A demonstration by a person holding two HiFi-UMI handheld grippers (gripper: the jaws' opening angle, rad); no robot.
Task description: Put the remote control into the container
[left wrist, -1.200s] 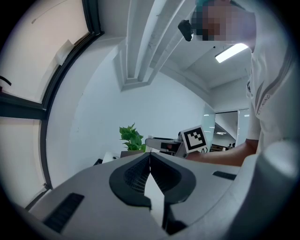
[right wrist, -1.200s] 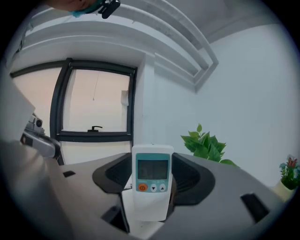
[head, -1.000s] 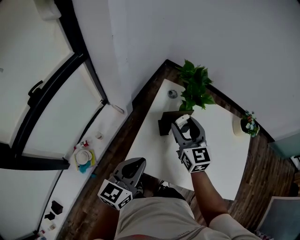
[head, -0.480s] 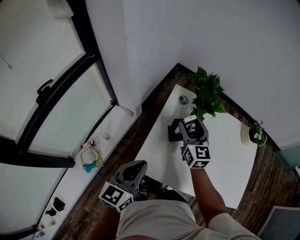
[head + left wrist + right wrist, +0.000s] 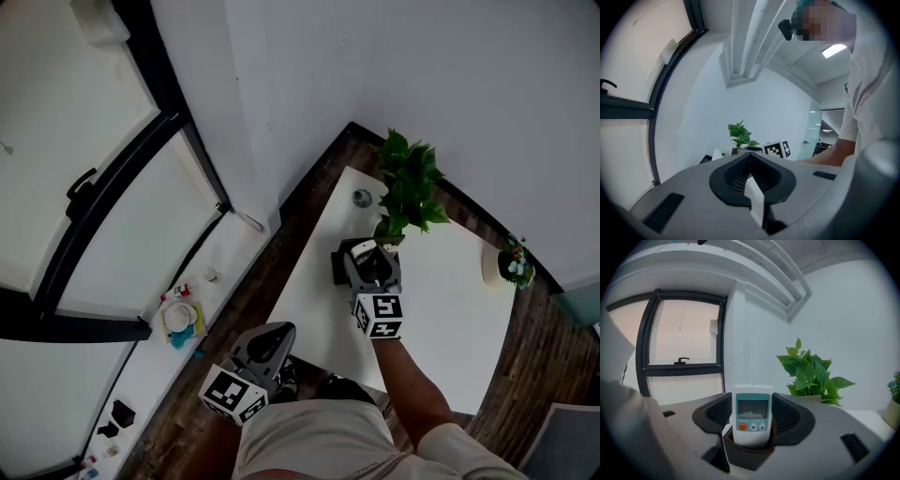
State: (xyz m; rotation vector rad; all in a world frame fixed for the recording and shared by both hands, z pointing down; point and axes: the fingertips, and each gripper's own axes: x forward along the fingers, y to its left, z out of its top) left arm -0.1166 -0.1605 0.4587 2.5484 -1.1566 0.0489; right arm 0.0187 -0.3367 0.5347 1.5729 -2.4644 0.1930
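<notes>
Right now the person's right gripper (image 5: 373, 251) is reaching out over the white table (image 5: 441, 319), its tips at the black container (image 5: 341, 266) that sits just in front of the leafy plant (image 5: 410, 183). Its jaws are narrowed onto the remote control (image 5: 752, 414), a white handset with a teal band round a small screen and an orange button beneath. The remote stands upright between the two dark pads, screen facing back along the gripper. From the head view I cannot tell whether the remote touches the container, because the gripper covers that spot.

The left gripper (image 5: 750, 155) hangs low, off the near edge of the table and close to the person's shorts. Its jaws are pressed together with nothing between them.

Farther along the table, near the right end, stands a small pot of flowers (image 5: 508, 262), well apart from the container. A dark-framed window (image 5: 682, 341) fills the wall to the left.
</notes>
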